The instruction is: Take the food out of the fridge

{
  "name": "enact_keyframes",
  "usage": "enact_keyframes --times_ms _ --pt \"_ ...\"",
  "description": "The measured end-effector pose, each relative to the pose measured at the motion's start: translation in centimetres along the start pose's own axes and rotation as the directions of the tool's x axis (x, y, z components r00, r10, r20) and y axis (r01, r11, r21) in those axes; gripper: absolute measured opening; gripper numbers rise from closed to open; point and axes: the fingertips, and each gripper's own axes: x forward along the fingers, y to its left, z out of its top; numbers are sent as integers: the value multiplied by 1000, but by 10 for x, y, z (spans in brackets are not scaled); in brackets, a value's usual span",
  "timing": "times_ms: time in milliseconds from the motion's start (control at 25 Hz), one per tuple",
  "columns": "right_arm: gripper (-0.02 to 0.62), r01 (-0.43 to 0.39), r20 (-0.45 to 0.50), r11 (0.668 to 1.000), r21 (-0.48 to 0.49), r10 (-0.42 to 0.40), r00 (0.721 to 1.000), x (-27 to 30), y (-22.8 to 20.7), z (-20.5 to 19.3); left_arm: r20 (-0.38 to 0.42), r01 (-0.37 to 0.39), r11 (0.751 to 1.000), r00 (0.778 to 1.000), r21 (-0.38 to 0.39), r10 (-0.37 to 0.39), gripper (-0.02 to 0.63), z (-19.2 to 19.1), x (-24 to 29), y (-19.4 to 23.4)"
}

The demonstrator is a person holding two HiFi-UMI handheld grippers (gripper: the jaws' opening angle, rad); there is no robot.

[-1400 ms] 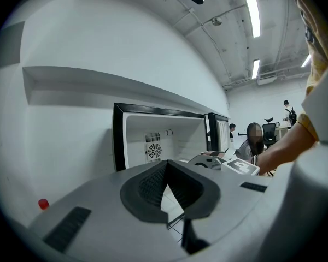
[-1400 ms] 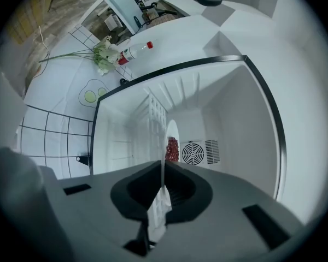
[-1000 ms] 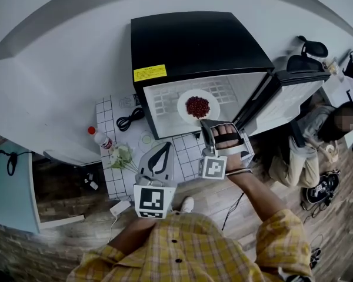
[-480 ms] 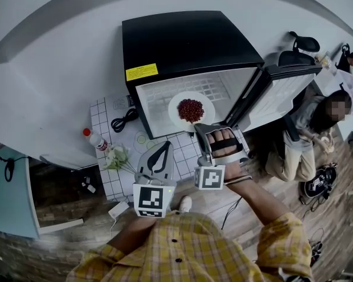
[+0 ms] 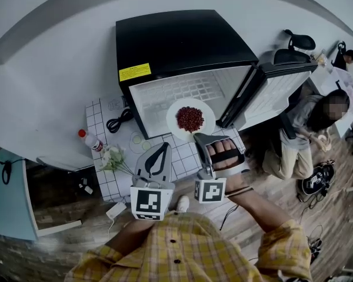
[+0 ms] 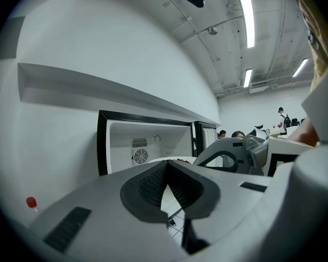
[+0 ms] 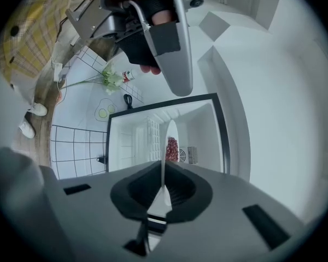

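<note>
A white plate (image 5: 190,119) with a heap of red food (image 5: 189,117) hangs at the front lip of the open black fridge (image 5: 182,40), half out of its white inside. My right gripper (image 5: 201,137) is shut on the plate's near rim. In the right gripper view the plate (image 7: 168,141) shows edge-on between the pads, the red food (image 7: 172,149) beyond them. My left gripper (image 5: 166,145) hovers left of the plate over the checked mat, its tips together with nothing in them. The left gripper (image 6: 167,162) faces the fridge's opening.
The fridge door (image 5: 276,93) stands swung open to the right. On the white checked mat (image 5: 115,178) lie a red-capped bottle (image 5: 89,140), a spray of flowers (image 5: 115,156) and a black cable (image 5: 116,122). A seated person (image 5: 312,134) is right of the door.
My right gripper has drawn the plate back toward me, from the fridge shelf to its front lip. The left gripper has stayed where it was.
</note>
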Motion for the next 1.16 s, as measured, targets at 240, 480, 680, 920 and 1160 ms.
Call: enact_keyframes --times_ms 240,480,680,920,1160 --pt "18 -3 1 1000 3 3 1000 -12 1 7 7 15 1000 1000 10 -15 8 2 0 -7" --pt "18 10 16 1000 15 -11 1000 -18 -2 14 8 16 1000 1000 13 -16 8 3 -1 -7" --pt "18 14 17 1000 4 -14 1000 -19 -2 13 19 17 999 1000 36 -18 8 6 0 -8" --pt "18 23 19 999 -22 -23 1000 -18 1 11 15 15 999 1000 28 -16 8 6 1 -8" --pt "18 22 24 1000 -21 -22 999 -17 -2 11 18 10 1000 1000 20 -10 8 8 1 -8"
